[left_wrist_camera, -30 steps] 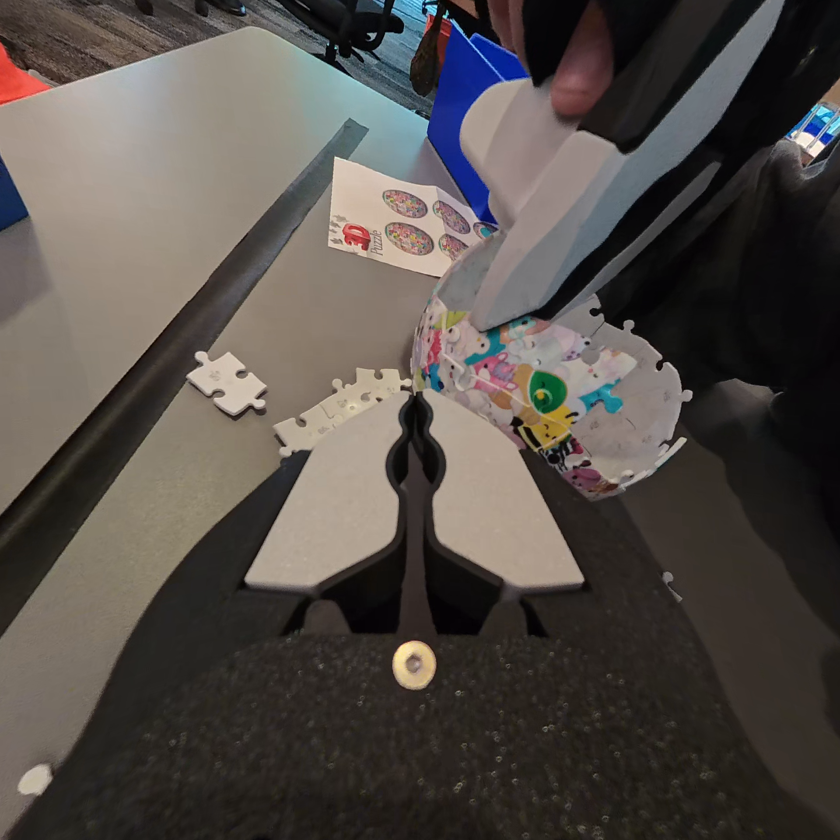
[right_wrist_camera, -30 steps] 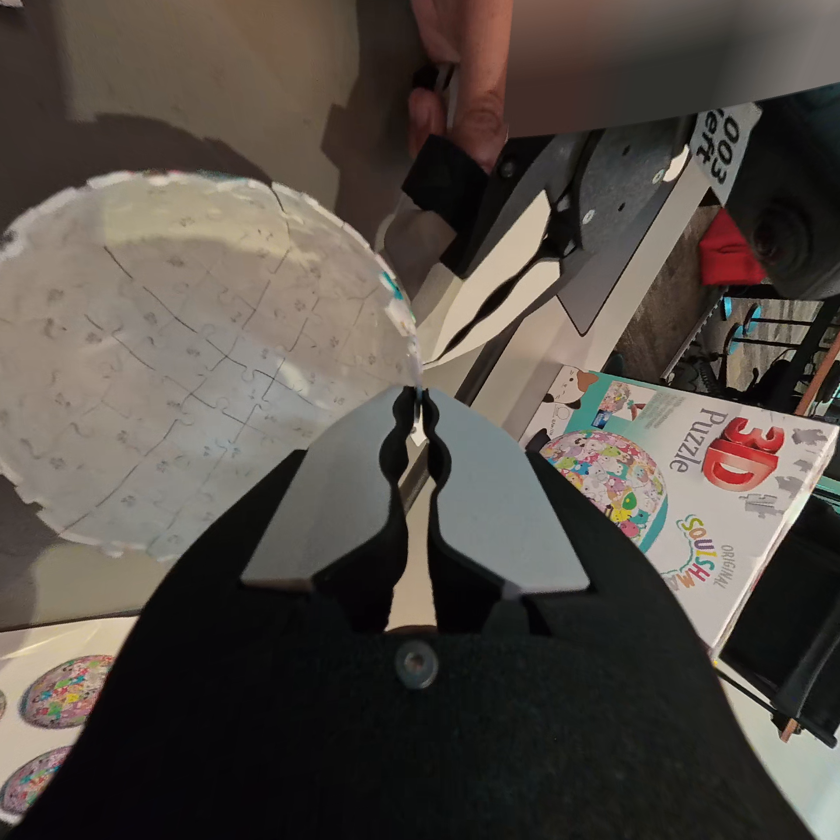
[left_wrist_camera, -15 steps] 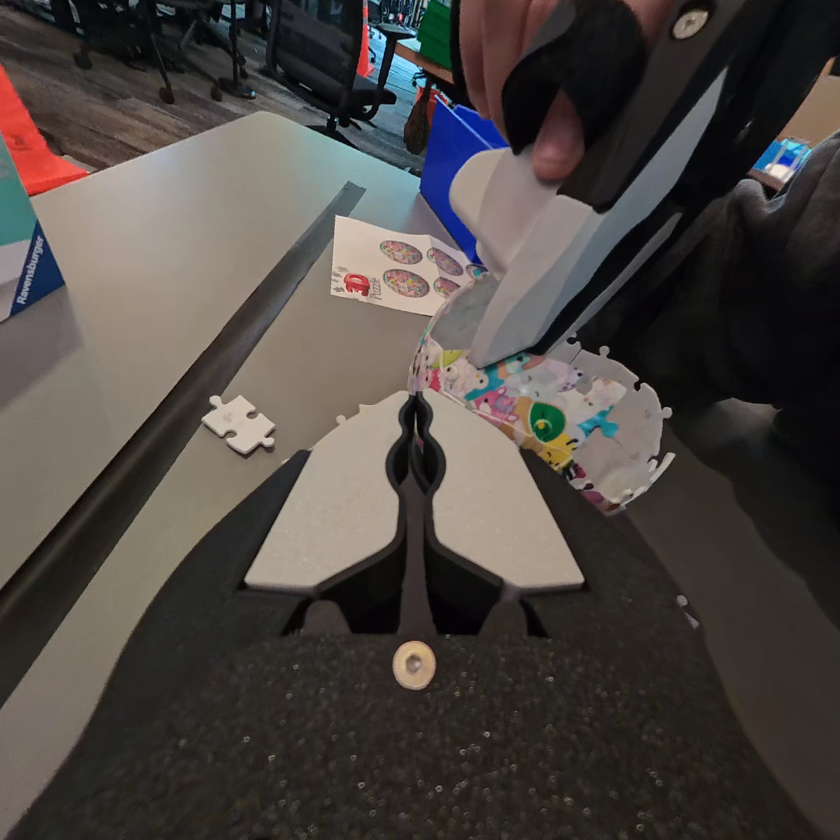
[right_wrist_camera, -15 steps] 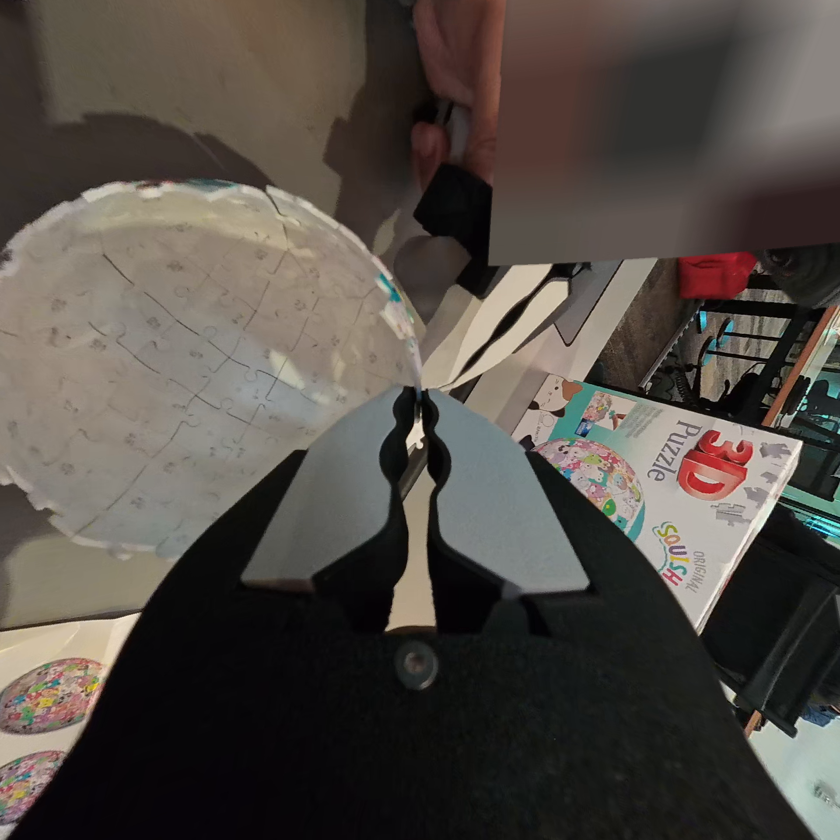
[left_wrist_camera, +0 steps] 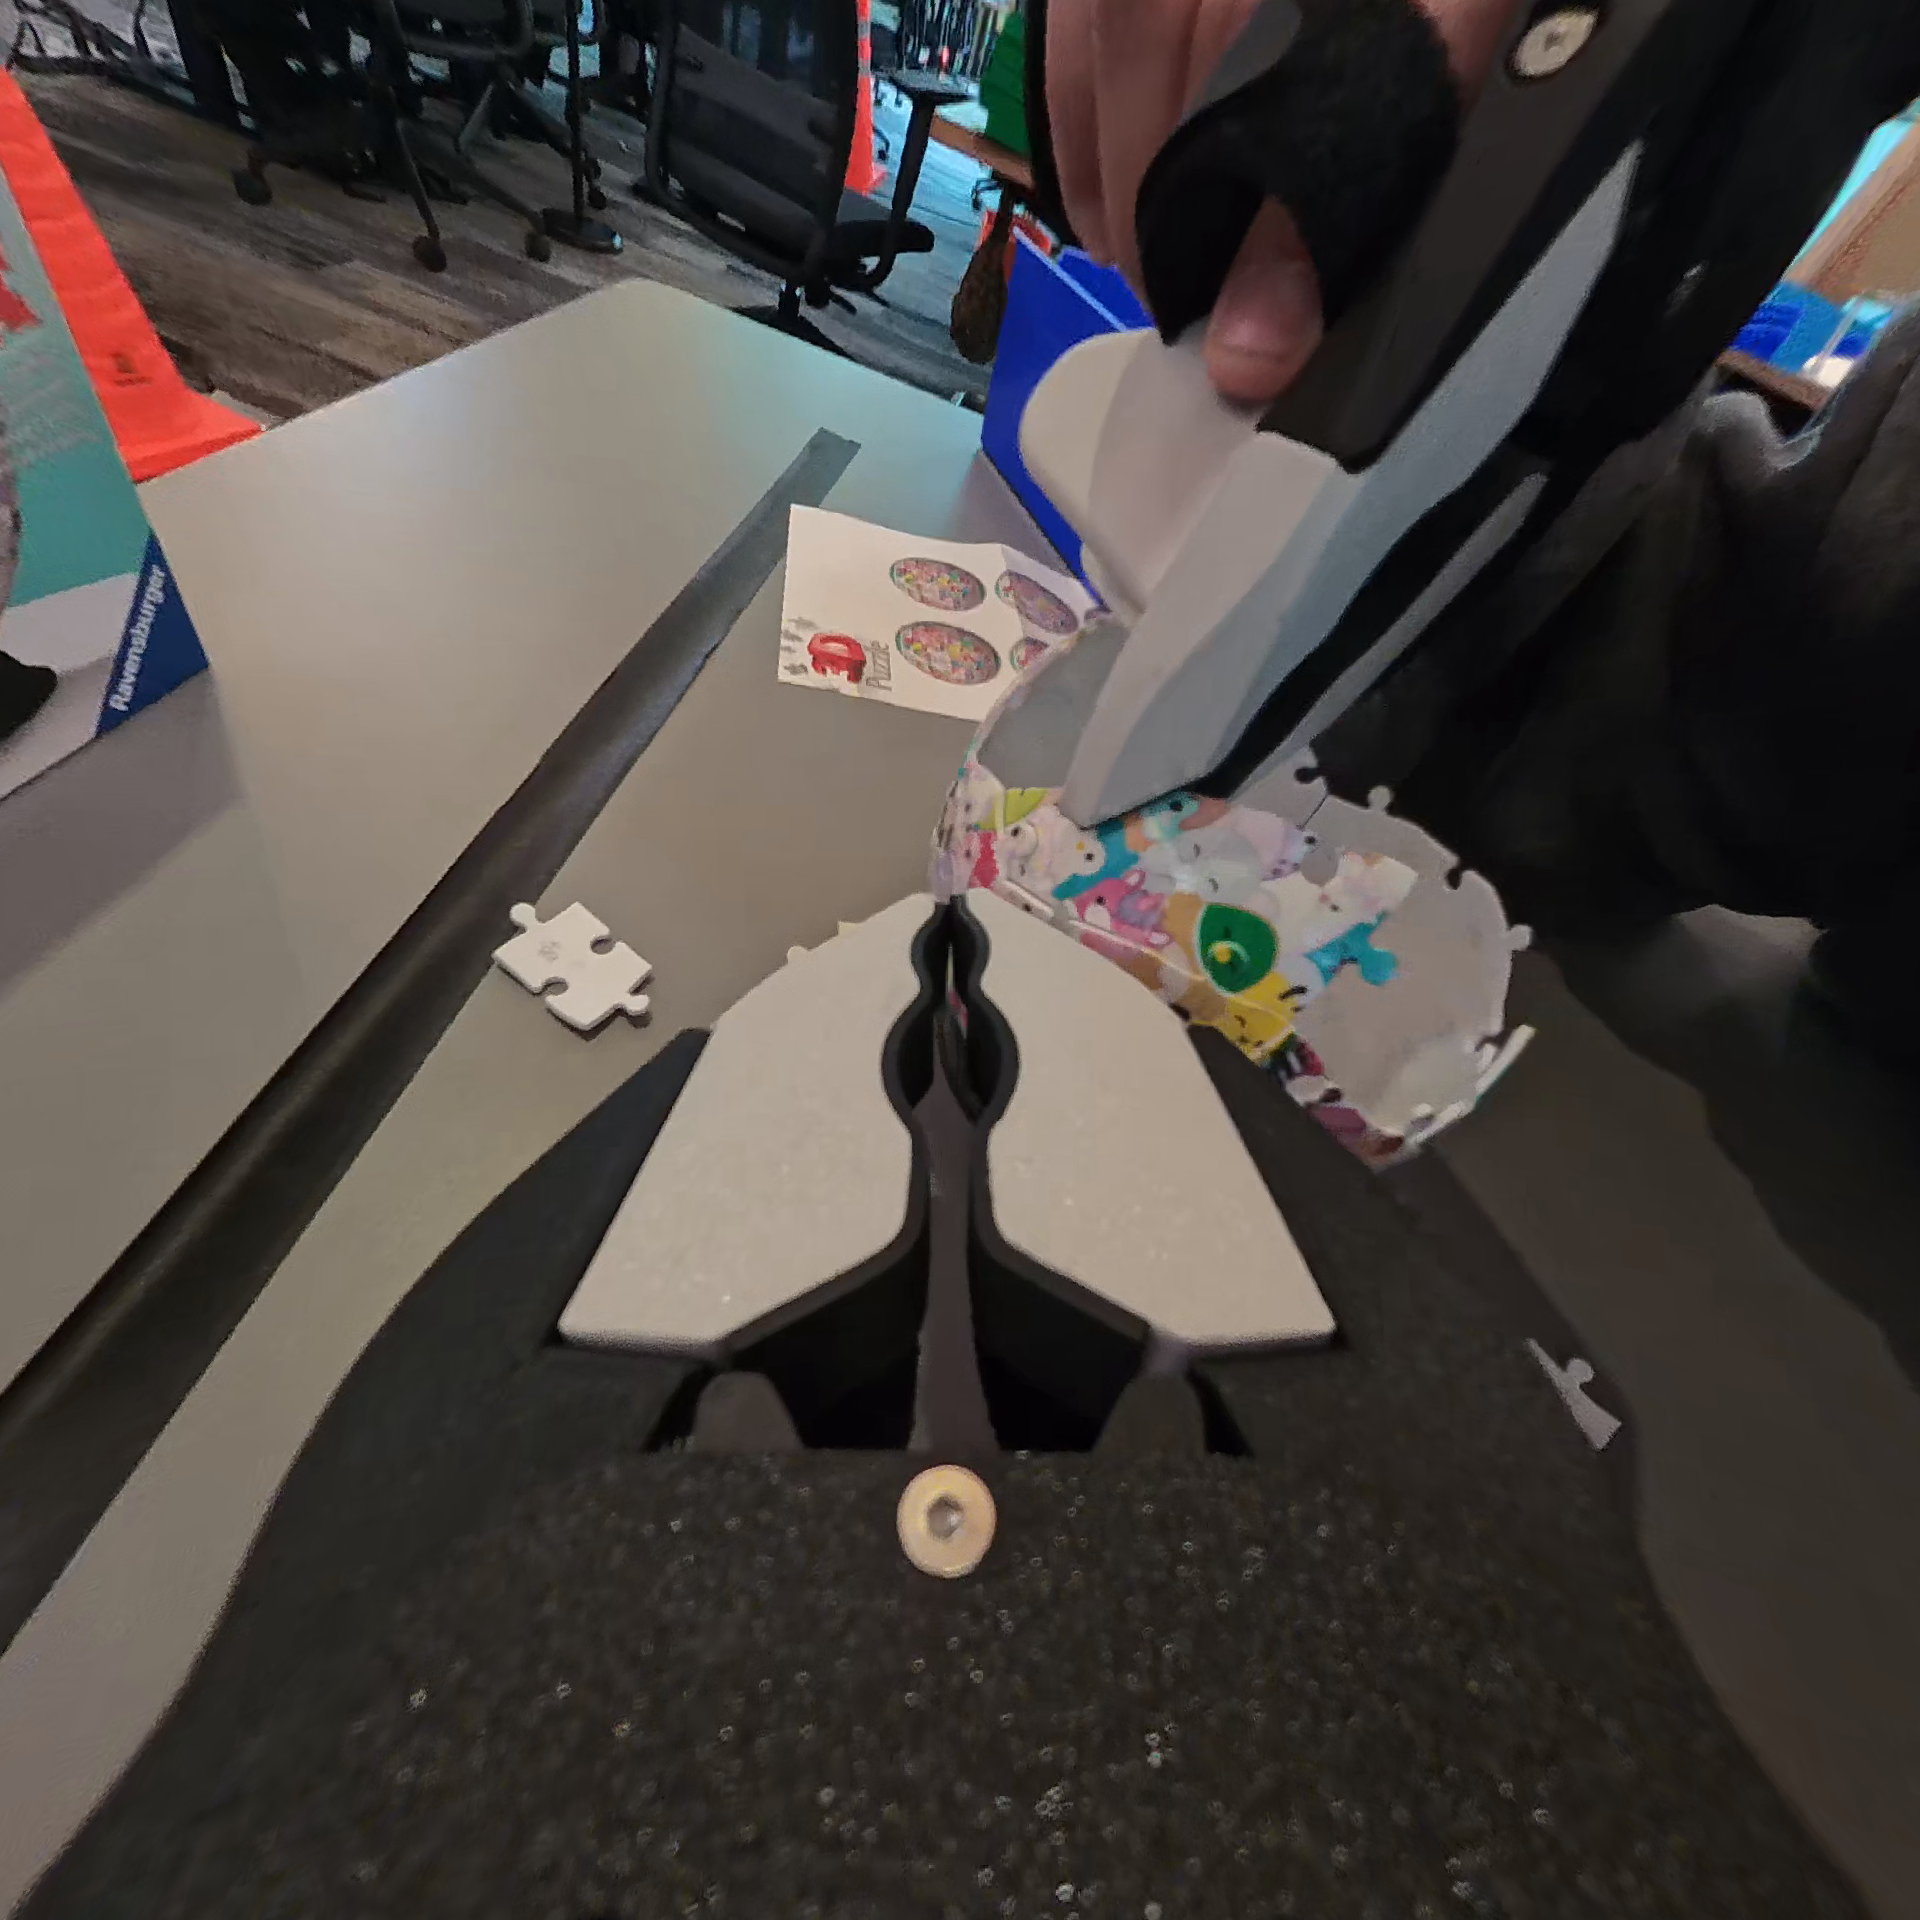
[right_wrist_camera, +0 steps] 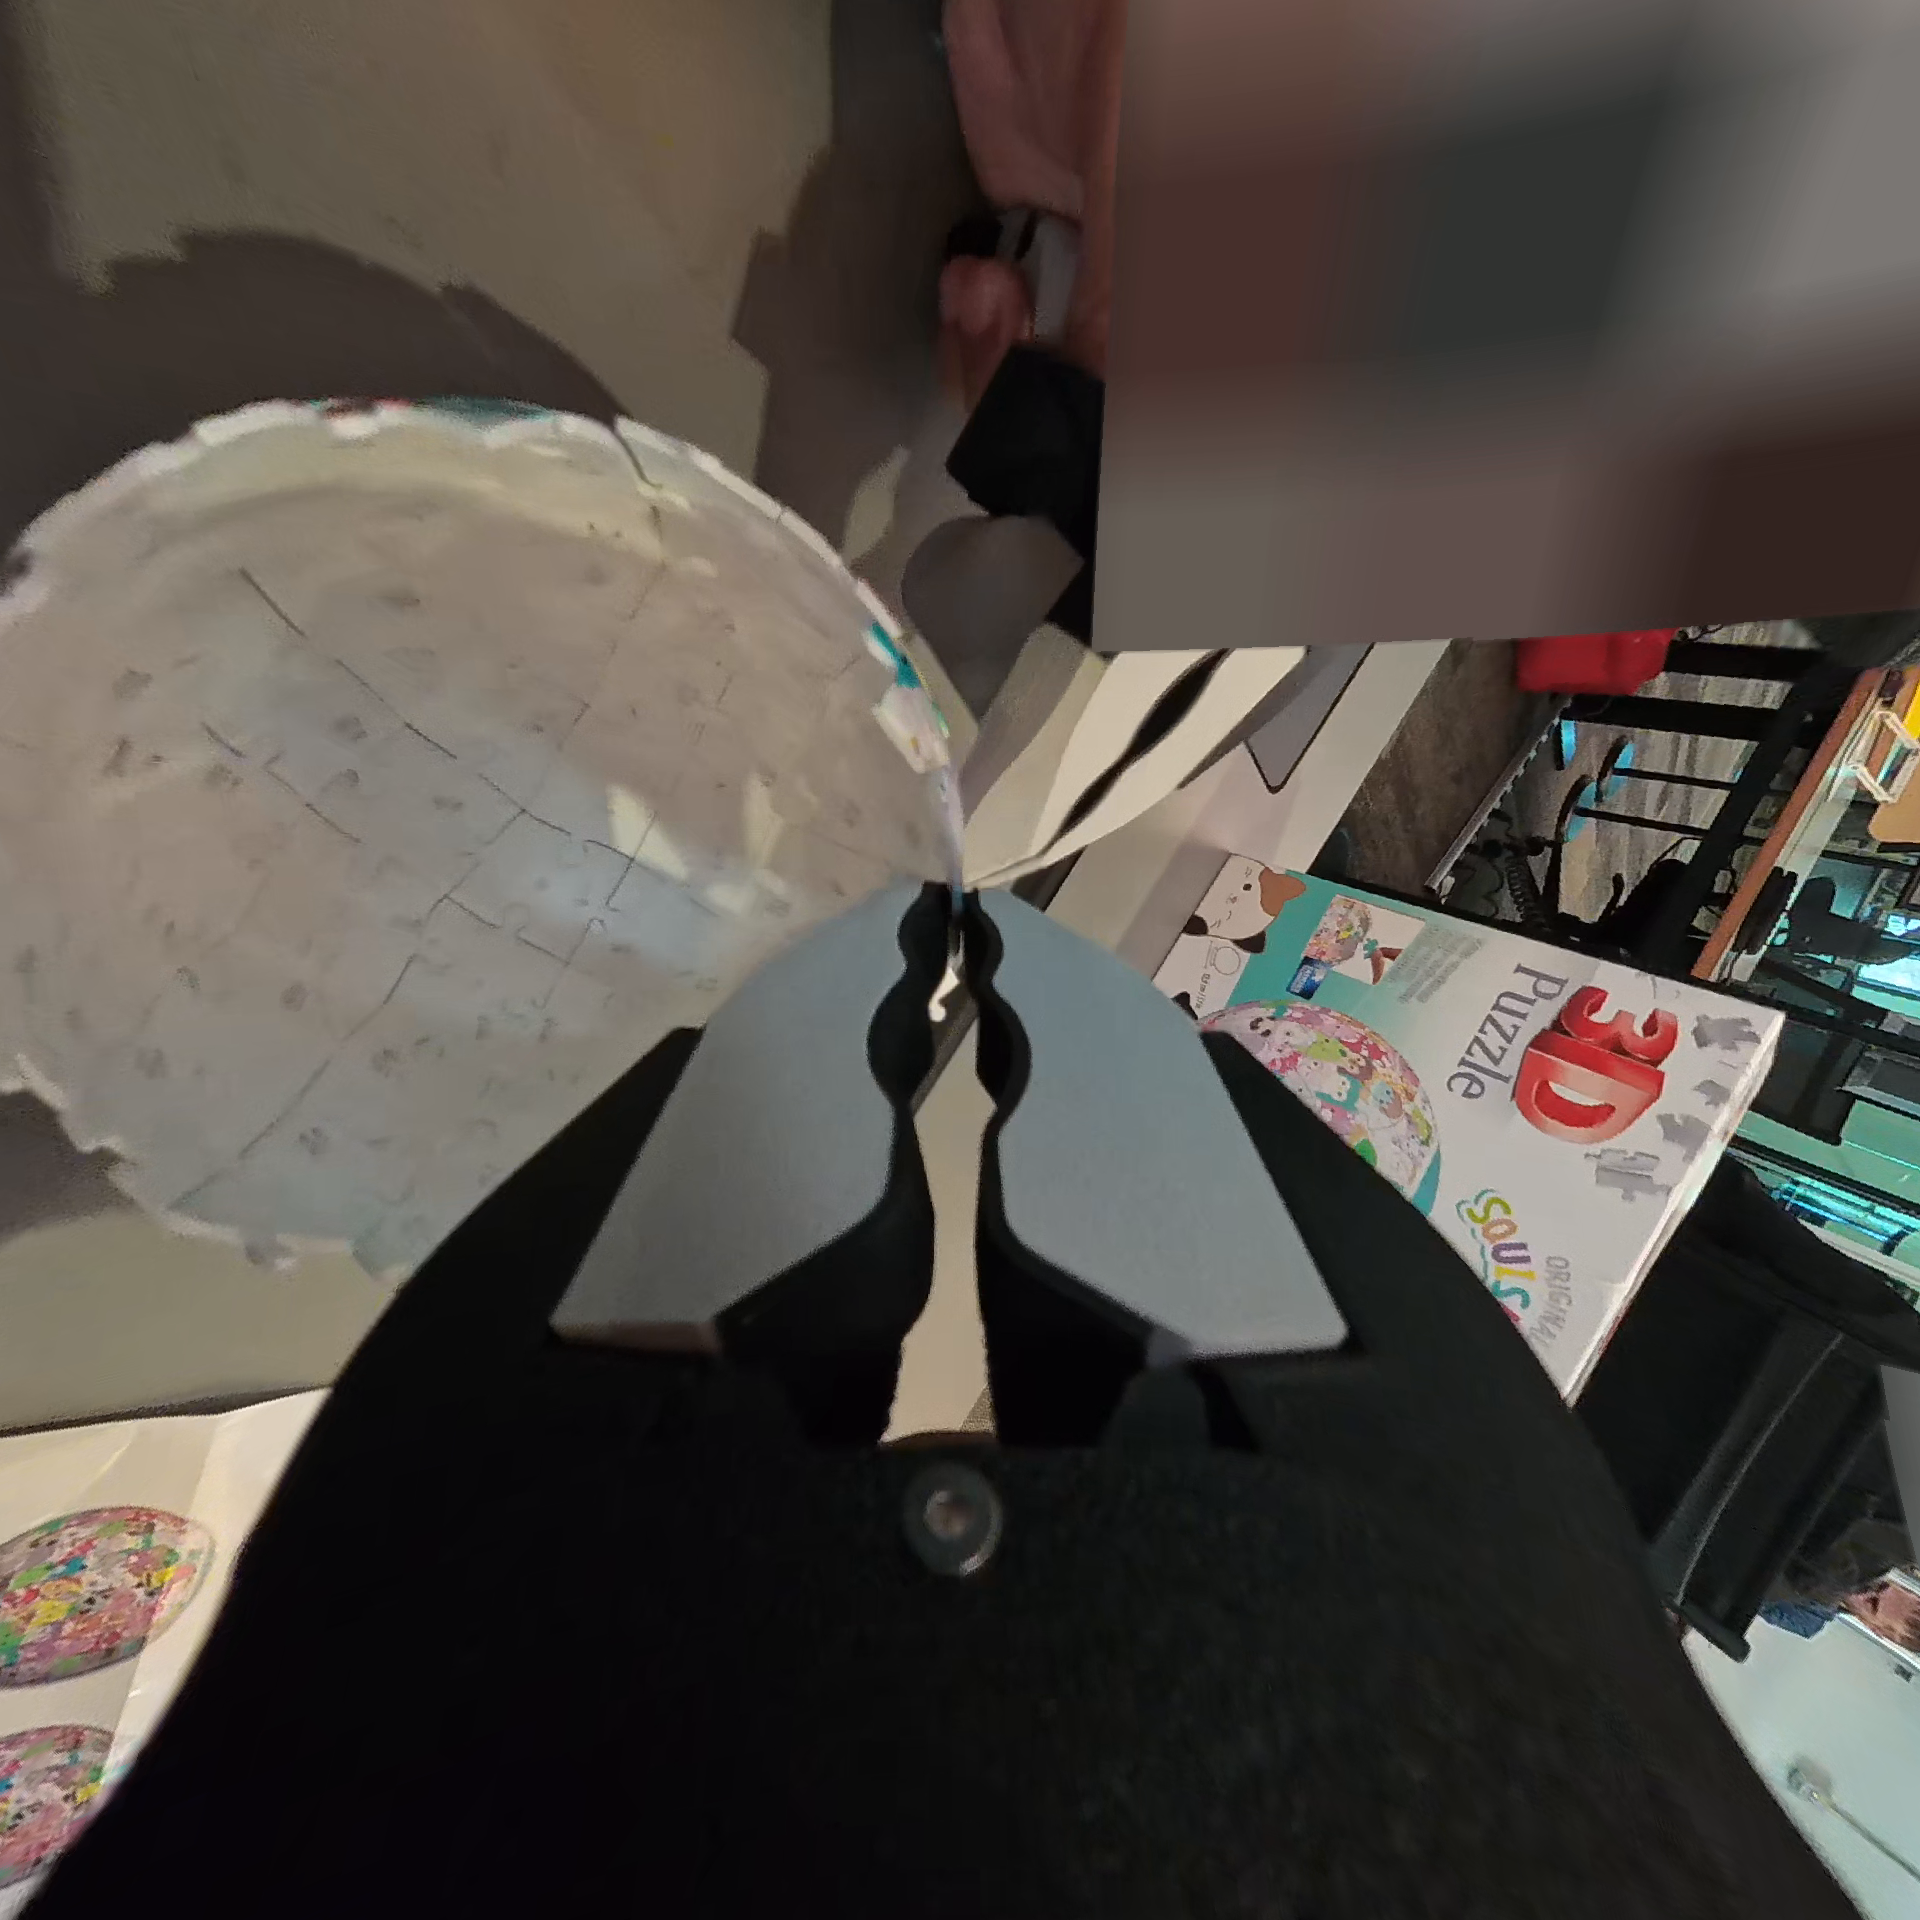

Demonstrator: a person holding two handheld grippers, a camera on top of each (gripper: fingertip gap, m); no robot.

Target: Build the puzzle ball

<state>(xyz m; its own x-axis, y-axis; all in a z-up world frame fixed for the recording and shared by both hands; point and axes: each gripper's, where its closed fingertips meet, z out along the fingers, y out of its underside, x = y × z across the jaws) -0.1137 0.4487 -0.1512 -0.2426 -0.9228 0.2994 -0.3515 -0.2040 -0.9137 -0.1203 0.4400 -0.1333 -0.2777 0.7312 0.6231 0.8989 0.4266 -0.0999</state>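
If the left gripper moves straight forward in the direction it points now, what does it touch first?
Most likely the half-built puzzle ball: the left gripper is already shut at the shell's rim, with the right gripper pinching it just above. Depth is unclear, so it might slide past toward the leaflet.

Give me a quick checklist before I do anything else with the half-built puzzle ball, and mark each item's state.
1. Left claw shut on the rim of the puzzle shell: ok.
2. Right claw shut on the same rim: ok; both claws meet at nearly one spot.
3. Shell joints intact: cannot tell; dark seam lines show on the white inside, and the view is blurred.
4. Shell clear of the table: cannot tell.
5. Loose white piece within sight: ok, lying flat on the table left of the shell.
6. A free claw to fetch it: not ok, both are occupied.
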